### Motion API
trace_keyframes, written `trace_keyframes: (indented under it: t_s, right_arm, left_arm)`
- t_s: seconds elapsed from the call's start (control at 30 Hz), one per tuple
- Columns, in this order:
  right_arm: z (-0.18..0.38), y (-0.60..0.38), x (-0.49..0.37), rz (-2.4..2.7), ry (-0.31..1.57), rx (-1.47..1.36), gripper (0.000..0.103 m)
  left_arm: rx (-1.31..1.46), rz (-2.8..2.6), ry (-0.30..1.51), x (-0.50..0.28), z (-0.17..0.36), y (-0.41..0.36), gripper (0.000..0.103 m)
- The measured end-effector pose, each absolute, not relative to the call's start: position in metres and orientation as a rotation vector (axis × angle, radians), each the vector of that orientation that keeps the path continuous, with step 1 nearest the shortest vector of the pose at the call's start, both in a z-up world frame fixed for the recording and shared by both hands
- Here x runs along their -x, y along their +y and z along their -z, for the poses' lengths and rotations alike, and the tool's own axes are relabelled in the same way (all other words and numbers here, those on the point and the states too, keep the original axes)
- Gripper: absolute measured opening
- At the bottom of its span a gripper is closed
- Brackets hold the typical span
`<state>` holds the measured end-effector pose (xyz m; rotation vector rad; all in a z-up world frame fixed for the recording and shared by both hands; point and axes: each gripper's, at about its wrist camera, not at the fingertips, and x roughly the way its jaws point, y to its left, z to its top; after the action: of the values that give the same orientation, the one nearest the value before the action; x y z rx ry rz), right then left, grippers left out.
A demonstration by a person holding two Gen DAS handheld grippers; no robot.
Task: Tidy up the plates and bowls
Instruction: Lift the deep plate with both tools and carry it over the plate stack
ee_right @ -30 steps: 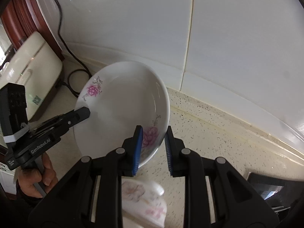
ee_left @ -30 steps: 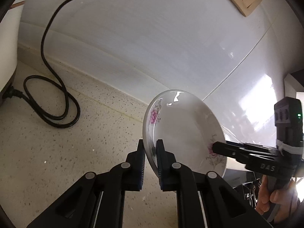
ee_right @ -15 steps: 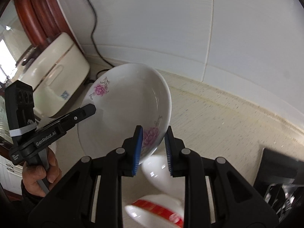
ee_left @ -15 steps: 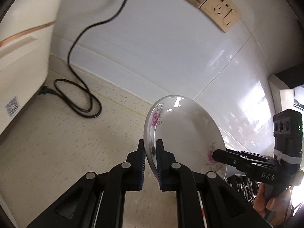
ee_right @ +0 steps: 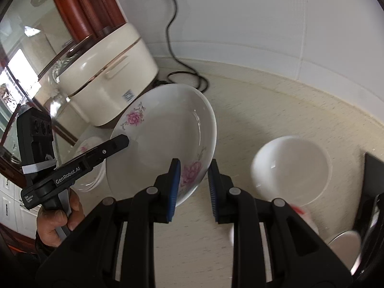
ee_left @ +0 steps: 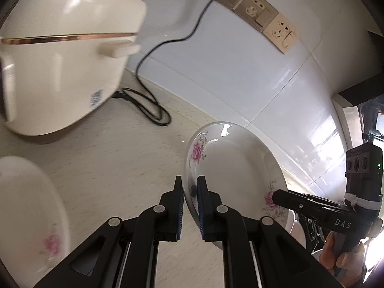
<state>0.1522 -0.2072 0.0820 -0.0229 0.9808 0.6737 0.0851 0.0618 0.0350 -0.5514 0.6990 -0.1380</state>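
A white deep plate with pink flowers [ee_left: 235, 168] hangs tilted above the counter, held from both sides. My left gripper [ee_left: 190, 189] is shut on its left rim. My right gripper [ee_right: 193, 175] is shut on the opposite rim, over a pink flower of the plate [ee_right: 163, 144]. Each view shows the other gripper at the far rim: the right gripper [ee_left: 276, 195] and the left gripper [ee_right: 122, 141], each with a hand on its handle. A second flowered plate [ee_left: 28, 216] lies on the counter at the lower left, blurred. It shows again, the second plate [ee_right: 88, 148], under the left gripper.
A cream rice cooker [ee_left: 60, 60] stands at the back left, its black cord [ee_left: 148, 105] coiled on the speckled counter [ee_left: 115, 158] and plugged into wall sockets [ee_left: 259, 16]. A white bowl [ee_right: 290, 168] sits to the right, beside a dark object [ee_right: 372, 192].
Both grippers carried the plate leftward along the counter. The rice cooker and the second flowered plate came into the left view; the white bowl now lies right of the right gripper.
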Motion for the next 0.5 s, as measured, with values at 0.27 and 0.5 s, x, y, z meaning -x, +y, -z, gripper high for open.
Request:
trace_keyframes:
  t_s: [0.27, 0.5]
  right_arm:
    - [-0.065, -0.154, -0.123, -0.745, 0.985, 0.008, 0.027]
    - [-0.055, -0.11, -0.105, -0.809, 0.994, 0.007, 0.027]
  left_arm:
    - [0.551, 0.081, 0.687, -0.041, -0.034, 0.1, 0.01]
    - [0.55, 0.02, 0.671, -0.008, -0.035, 0.134, 0.01]
